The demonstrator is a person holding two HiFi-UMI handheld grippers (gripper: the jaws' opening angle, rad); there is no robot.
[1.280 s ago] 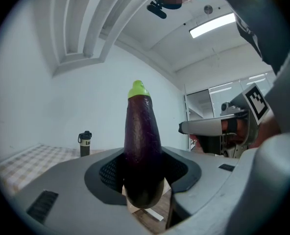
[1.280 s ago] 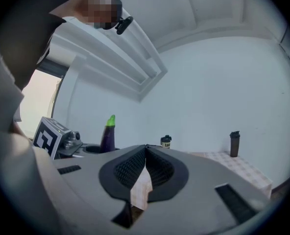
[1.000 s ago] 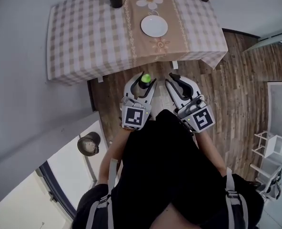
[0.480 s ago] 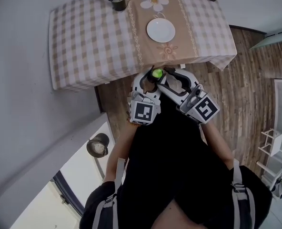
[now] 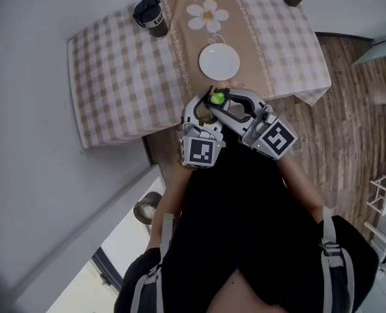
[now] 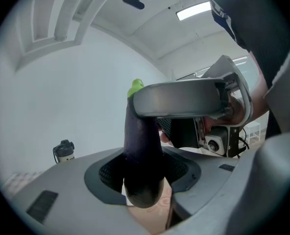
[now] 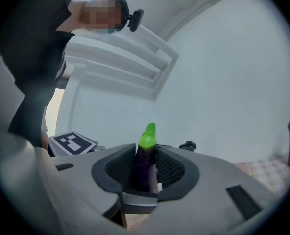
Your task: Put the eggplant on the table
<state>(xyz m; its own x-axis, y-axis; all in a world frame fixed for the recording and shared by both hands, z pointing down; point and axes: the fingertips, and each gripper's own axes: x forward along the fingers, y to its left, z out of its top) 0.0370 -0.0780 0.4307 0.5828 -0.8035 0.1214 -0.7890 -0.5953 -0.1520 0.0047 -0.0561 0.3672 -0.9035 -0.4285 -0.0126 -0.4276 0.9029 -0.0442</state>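
Eggplant [image 6: 142, 146]: smooth, glossy, dark purple, club-shaped, with a bright green cap. It is held upright in the air at the near edge of the table [image 5: 121, 77], which has a checked cloth.

Left gripper [image 6: 145, 180]: grey moulded jaws set wide, mesh-textured pads clamped on the thick lower body.

Right gripper [image 7: 146, 173]: jaws closing, 2 meshed pads against the slim neck below the cap.

1 round white plate [image 5: 219, 61] lies just beyond.
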